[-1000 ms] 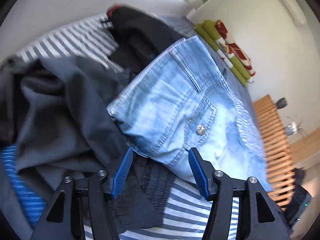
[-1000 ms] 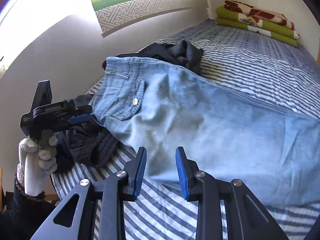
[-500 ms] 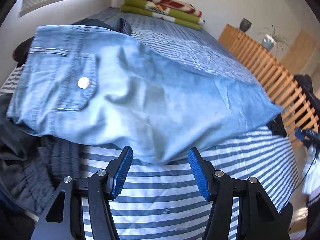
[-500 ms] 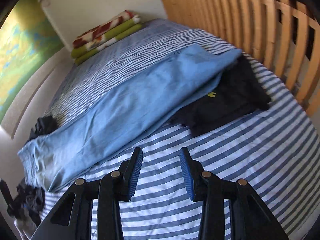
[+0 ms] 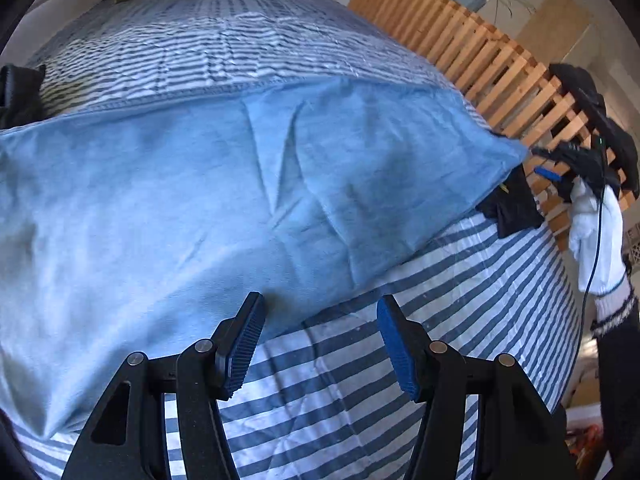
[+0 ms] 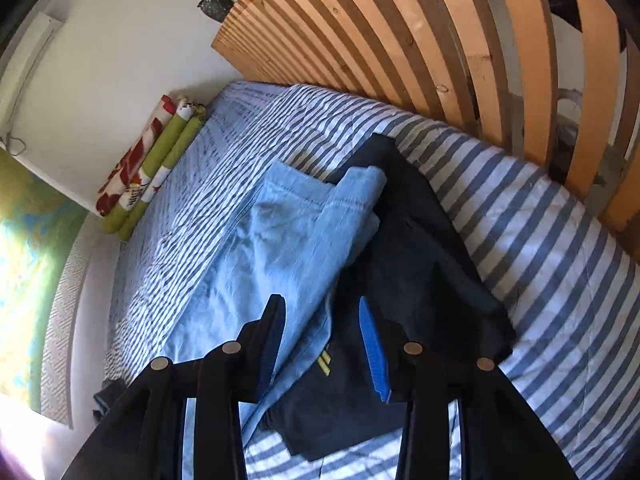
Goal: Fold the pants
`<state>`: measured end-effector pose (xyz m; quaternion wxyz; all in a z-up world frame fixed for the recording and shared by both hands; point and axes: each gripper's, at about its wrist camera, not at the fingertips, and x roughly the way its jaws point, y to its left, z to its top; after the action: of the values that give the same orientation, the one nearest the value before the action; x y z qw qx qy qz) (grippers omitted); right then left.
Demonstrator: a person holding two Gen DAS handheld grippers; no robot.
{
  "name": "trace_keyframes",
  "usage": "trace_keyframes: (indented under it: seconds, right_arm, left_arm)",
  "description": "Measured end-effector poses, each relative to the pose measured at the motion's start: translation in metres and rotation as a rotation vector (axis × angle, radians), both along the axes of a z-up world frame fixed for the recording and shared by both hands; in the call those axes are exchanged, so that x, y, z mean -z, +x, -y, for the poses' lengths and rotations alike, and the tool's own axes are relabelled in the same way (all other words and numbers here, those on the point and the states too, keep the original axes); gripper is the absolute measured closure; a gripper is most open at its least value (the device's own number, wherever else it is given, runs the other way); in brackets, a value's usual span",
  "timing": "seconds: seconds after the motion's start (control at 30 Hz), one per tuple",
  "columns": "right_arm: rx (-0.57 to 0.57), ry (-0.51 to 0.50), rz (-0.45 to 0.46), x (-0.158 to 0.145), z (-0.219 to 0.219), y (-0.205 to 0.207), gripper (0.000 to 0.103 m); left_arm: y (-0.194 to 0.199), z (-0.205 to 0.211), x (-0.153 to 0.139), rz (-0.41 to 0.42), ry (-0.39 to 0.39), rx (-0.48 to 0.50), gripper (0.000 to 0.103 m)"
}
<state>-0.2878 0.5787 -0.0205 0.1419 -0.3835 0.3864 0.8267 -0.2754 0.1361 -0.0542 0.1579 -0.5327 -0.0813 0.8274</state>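
1. Two grippers are seen over a striped bed, each pointing down at the bedding.
2. Light blue jeans are laid lengthwise across the bed, the legs stacked one on the other.
3. The leg ends are seen in the right wrist view, resting partly on a folded dark garment near the wooden slat headboard.
4. A small yellow mark is shown on that dark garment, just beside the jeans' edge.
5. The left gripper is held released, jaws apart, with nothing grasped; its left pad is placed over the jeans' near edge, while bare striped sheet is seen between the fingers.
6. The right gripper is also held with jaws apart and nothing clamped; the jeans' edge and the dark garment are seen below the gap, but contact cannot be told.
7. From the left wrist view, the right gripper is seen far right, carried by a white-gloved hand near the jeans' hem.
8. Folded green and red blankets are stacked against the far wall.
9. More dark clothing is seen at the far left edge of the bed.
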Motion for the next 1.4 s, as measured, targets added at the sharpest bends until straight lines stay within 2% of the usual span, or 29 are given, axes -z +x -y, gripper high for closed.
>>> trace_keyframes:
  seconds: [0.1,0.17,0.23,0.33,0.43,0.6,0.7,0.8,0.87,0.9,0.93,1.07,1.2,1.3,1.4]
  right_arm:
    - [0.055,0.076,0.070,0.007,-0.018,-0.029,0.068]
    - [0.099,0.092,0.096,0.015,-0.033,-0.038,0.069]
    - [0.089,0.068,0.091,0.021,-0.039,-0.047,0.097]
    - [0.036,0.119,0.081,0.016,-0.032,-0.055,0.098]
    - [-0.005,0.180,0.042,-0.002,-0.017,-0.060,0.098]
    - [-0.127,0.186,-0.070,-0.030,0.027,-0.077,0.098]
    - [-0.254,0.158,-0.103,-0.025,0.076,-0.093,0.098]
    - [-0.452,0.139,-0.058,-0.002,0.139,-0.108,0.094]
    - [-0.529,0.130,-0.025,0.010,0.163,-0.110,0.085]
    - [-0.551,0.119,-0.031,0.012,0.167,-0.106,0.076]
    - [-0.557,0.110,-0.049,0.011,0.166,-0.101,0.070]
    - [-0.472,0.065,-0.153,-0.005,0.120,-0.063,0.066]
    - [-0.378,0.179,-0.153,-0.021,0.076,-0.043,0.066]
    - [-0.415,0.198,-0.136,-0.024,0.073,-0.046,0.066]
    - [-0.503,0.272,-0.109,-0.023,0.099,-0.059,0.062]
  left_arm:
    - [-0.001,-0.024,0.023,0.016,-0.062,0.048,0.041]
    - [0.000,-0.031,0.025,0.007,-0.087,0.070,0.041]
    - [0.000,-0.031,0.021,0.000,-0.077,0.078,0.041]
    - [-0.004,-0.023,0.010,-0.005,-0.059,0.060,0.041]
    - [-0.005,-0.011,-0.005,-0.033,-0.048,0.035,0.041]
    - [-0.004,0.011,-0.025,-0.069,-0.025,-0.012,0.041]
    - [-0.003,0.019,-0.028,-0.073,-0.019,-0.033,0.041]
    - [-0.002,0.026,-0.026,-0.060,-0.018,-0.051,0.041]
    - [0.000,0.029,-0.025,-0.057,-0.023,-0.051,0.041]
    - [0.002,0.030,-0.025,-0.062,-0.026,-0.052,0.041]
    - [0.004,0.033,-0.025,-0.065,-0.025,-0.053,0.041]
    - [0.010,0.045,-0.017,-0.058,-0.017,-0.067,0.041]
    - [0.010,0.058,-0.002,-0.022,-0.009,-0.106,0.041]
    - [0.010,0.062,0.002,-0.011,0.014,-0.128,0.041]
    - [0.011,0.061,0.000,-0.017,0.010,-0.123,0.041]
